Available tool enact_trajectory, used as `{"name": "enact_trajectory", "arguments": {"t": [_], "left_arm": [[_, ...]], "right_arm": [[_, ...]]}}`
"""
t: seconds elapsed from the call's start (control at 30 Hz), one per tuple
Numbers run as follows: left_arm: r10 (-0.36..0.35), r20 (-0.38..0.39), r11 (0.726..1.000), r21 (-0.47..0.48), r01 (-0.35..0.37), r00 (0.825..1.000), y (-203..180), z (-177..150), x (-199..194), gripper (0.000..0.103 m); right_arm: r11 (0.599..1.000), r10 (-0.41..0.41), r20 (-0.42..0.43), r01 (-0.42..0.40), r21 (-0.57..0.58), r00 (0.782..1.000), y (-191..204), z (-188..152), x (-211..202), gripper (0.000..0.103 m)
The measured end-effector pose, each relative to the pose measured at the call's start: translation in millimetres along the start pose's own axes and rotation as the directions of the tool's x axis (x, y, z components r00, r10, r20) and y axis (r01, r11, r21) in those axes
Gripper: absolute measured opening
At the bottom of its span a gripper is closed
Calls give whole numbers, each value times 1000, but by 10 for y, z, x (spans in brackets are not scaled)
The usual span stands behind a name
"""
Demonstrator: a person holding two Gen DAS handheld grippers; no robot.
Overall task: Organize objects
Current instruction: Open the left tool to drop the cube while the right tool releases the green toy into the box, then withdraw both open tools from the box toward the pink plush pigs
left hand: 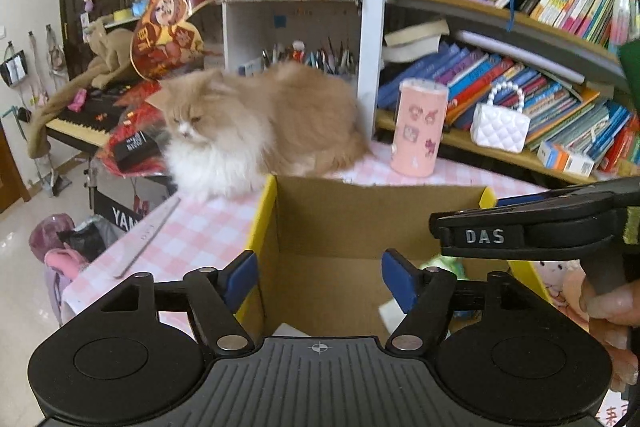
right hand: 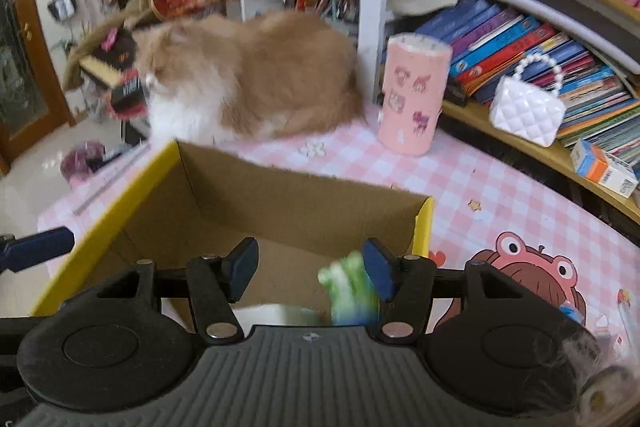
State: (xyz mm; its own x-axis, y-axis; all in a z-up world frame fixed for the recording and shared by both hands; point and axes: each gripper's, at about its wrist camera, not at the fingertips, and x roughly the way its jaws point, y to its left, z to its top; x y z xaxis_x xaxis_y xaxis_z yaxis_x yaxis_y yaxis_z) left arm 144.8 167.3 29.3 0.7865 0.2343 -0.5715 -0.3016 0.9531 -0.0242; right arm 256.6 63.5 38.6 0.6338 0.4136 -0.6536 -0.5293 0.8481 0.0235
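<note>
Cardboard box [right hand: 256, 203], yellow-edged, open-topped, on pink-checked tabletop [right hand: 472, 179]; right tool [right hand: 312, 269] above it, released, blurred green toy [right hand: 348, 287] just beside its right finger, ungripped; left tool [left hand: 318, 281] over box, released, empty; cat [left hand: 248, 123] behind.

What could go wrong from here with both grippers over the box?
1. The long-haired orange-and-white cat lies right behind the yellow-edged cardboard box; it could get startled and step in.
2. The right gripper and left gripper crowd the same opening and could clash.
3. The tall pink sticker-covered cylinder could topple if nudged.
</note>
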Motion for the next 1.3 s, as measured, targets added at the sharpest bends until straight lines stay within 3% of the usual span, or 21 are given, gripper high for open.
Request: {"name": "enact_trajectory", "arguments": {"t": [0.03,0.23,0.43,0.67,0.93,1.3], "left_arm": [[0,11,1000,-1,0,1000,24,3,-60,75],[3,42,1000,4,-4,999,192,-26,-355,81],[-1,51,1000,21,0,999,351,-115,-582,87],[40,57,996,74,-44,998,480,-374,-811,88],[41,-3,998,51,-41,999,670,-702,-1036,88],[37,-40,991,131,-32,999,636,-1081,-1296,89]], "right_arm": [[1000,-14,21,14,1,1000,16,-9,-69,65],[999,-52,108,51,11,993,132,-141,-487,66],[994,-95,148,85,75,984,222,-358,-829,67],[978,-162,163,136,159,973,415,-757,-1125,69],[970,-181,89,163,183,979,738,-1253,-1273,69],[954,-236,26,226,195,971,1039,-1810,-1531,69]]}}
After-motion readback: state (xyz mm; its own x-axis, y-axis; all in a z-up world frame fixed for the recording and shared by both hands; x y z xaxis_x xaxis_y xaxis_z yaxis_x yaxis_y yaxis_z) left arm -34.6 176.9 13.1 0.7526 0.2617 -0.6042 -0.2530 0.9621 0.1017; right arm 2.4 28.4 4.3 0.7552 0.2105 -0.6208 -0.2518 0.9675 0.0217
